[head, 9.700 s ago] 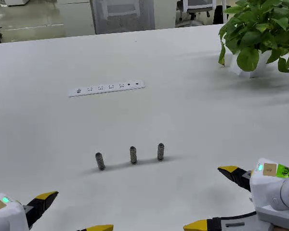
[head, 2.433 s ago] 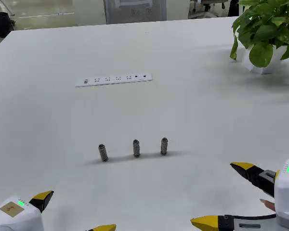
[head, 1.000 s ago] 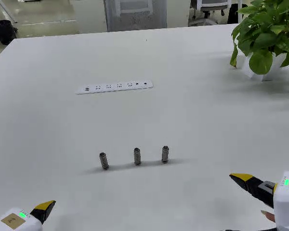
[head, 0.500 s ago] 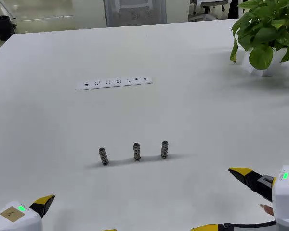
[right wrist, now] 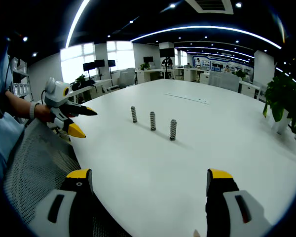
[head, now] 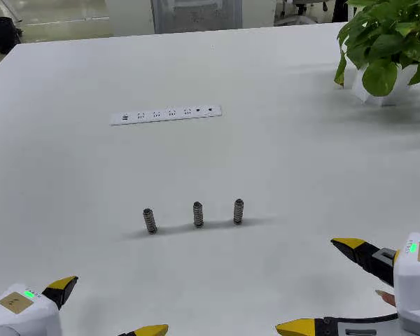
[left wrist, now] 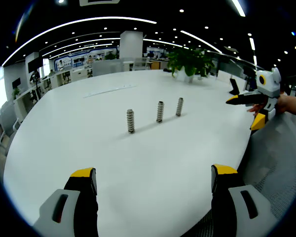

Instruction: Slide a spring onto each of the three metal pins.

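The white left gripper (head: pixel 105 308) with yellow-tipped black jaws sits at the lower left of the head view. Its jaws are spread wide and nothing is between them. The matching right gripper (head: pixel 318 285) is at the lower right, equally released and empty, with a fingertip of the person's hand showing beside its body. Both hover near the front edge of the broad white surface (head: pixel 280 147).

Three small grey metal coil springs stand upright on the surface in a short row ahead of the grippers and well apart from both: the left spring (head: pixel 149 220), the middle spring (head: pixel 197 214) and the right spring (head: pixel 238 211). Whether a pin runs through each is too small to tell.

Farther back lies a long white power strip (head: pixel 166 114). A leafy green potted plant (head: pixel 385 42) in a white pot stands at the far right.
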Motion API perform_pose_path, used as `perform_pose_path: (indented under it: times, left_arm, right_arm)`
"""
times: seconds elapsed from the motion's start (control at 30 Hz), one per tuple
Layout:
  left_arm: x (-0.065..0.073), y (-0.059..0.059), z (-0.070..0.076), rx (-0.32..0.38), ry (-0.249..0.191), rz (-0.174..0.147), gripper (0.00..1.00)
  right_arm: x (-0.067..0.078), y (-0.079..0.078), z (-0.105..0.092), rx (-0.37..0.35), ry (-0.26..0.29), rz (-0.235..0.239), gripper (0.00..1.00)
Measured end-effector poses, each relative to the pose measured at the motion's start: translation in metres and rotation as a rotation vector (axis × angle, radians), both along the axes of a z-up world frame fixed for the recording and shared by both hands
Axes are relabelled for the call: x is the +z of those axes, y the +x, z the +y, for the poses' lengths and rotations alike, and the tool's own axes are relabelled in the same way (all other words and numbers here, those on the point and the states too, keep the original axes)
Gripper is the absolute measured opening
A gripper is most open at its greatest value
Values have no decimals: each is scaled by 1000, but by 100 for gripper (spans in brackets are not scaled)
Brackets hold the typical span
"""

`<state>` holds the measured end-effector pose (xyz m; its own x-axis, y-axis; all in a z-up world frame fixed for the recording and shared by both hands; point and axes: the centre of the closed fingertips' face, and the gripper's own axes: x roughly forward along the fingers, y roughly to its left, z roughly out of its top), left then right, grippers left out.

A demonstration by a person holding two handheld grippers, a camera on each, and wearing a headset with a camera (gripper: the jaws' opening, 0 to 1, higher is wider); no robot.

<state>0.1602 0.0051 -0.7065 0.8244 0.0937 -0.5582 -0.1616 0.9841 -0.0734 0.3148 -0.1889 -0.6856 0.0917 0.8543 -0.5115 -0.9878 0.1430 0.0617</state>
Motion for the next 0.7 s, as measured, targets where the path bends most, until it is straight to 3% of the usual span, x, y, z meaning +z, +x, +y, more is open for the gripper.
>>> perform_pose_path:
  times: [0.7]
  left_arm:
    - [0,0,-2,-4,-5,2,99]
  right_arm:
    - [-1,0,0,1,-2,-1,97]
